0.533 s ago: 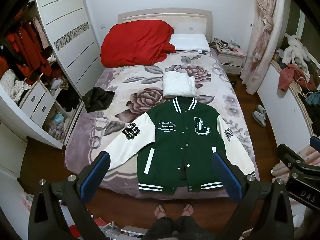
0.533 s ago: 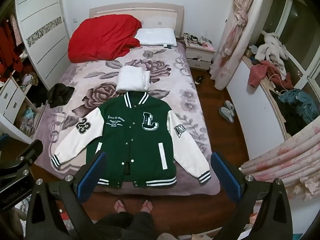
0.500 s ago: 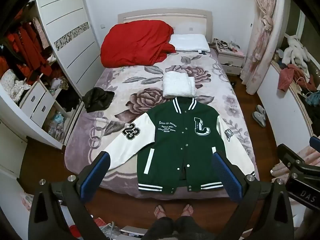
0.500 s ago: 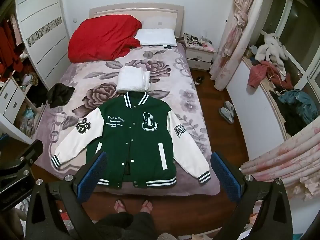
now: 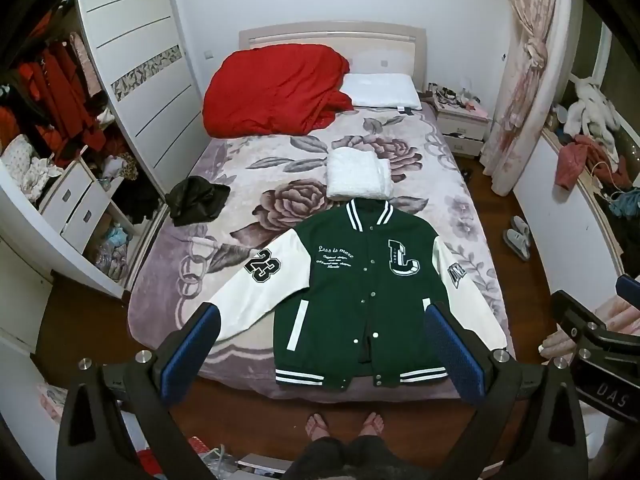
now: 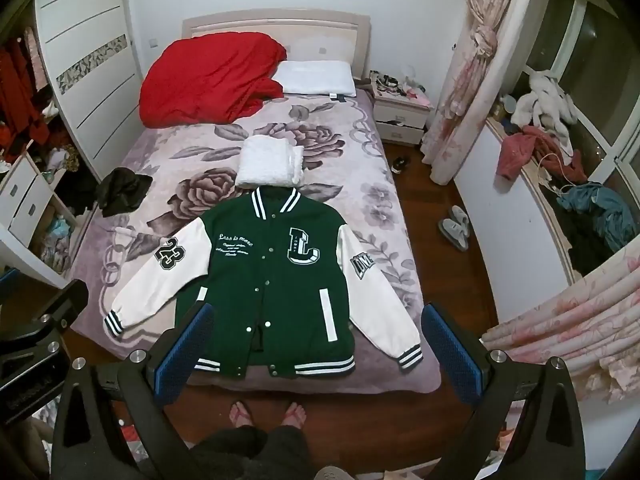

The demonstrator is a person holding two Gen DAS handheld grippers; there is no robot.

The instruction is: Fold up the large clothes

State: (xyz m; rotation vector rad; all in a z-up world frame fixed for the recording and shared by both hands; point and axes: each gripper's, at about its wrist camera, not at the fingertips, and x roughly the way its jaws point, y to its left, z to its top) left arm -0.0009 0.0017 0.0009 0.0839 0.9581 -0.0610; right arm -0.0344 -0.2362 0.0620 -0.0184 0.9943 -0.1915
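Left wrist view: we find the left tool (image 5: 320, 344) held high above the foot of the bed (image 5: 248, 168), its blue pads wide apart and holding nothing. The green varsity jacket (image 5: 360, 280) lies flat, front up, snaps closed, both white sleeves spread outward. We judge no fold begun; sleeves and body all remain to do. A folded white garment (image 5: 358, 176) sits just above the collar.

Right wrist view: the right tool (image 6: 316, 340) is likewise spread and empty, well clear of the jacket. The floral blanket (image 6: 360, 184) carries a red quilt (image 6: 212, 80), a pillow (image 6: 316, 78) and a black garment (image 6: 122, 192). Wardrobe left, curtain right, slippers (image 6: 454, 226) on the wood floor.
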